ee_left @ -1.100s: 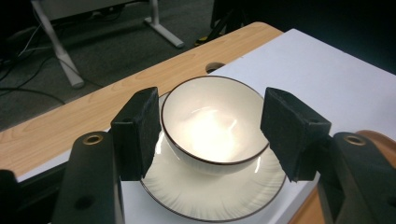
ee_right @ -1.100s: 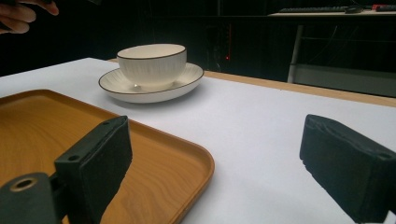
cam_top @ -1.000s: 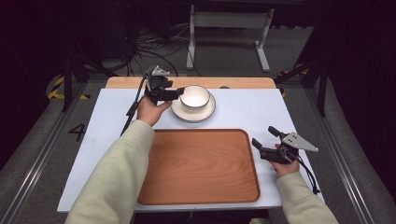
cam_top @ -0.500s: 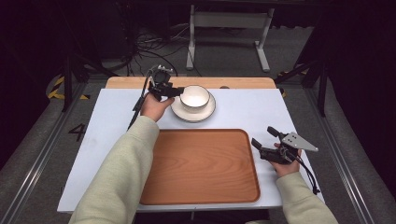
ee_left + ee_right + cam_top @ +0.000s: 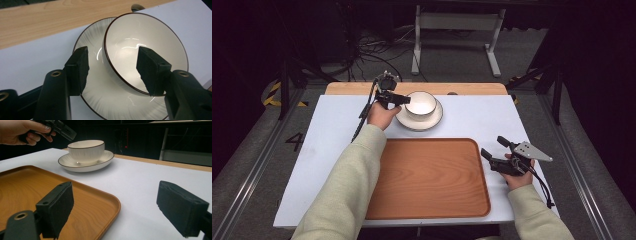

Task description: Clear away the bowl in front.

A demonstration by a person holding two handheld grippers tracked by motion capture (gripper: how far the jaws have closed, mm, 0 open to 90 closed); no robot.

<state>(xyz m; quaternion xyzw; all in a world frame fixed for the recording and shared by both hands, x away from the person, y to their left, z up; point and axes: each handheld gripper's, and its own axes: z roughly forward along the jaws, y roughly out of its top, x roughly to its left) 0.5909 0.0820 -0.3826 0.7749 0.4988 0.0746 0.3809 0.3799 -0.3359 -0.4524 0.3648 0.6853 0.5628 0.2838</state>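
A white bowl [image 5: 421, 103] with a dark rim stands on a matching saucer [image 5: 434, 120] at the far middle of the table. My left gripper [image 5: 404, 100] is open over the bowl's left rim. In the left gripper view [image 5: 112, 67], one jaw hangs outside the bowl [image 5: 150, 37] above the saucer [image 5: 100, 100] and the other inside; neither pad touches the wall. My right gripper [image 5: 493, 147] rests by the wooden tray's [image 5: 427, 175] right edge. Its jaws have just been closing but stand apart [image 5: 115, 207] with nothing between them. They point toward the bowl [image 5: 86, 150].
The white table top [image 5: 477, 120] lies bare between the tray and the saucer. A pale wooden strip [image 5: 352, 88] runs along the table's far edge. Cables and a metal stand [image 5: 452, 30] sit on the dark floor beyond.
My left gripper has moved right and down, from beside the saucer to over the bowl's rim. The right hand has kept still.
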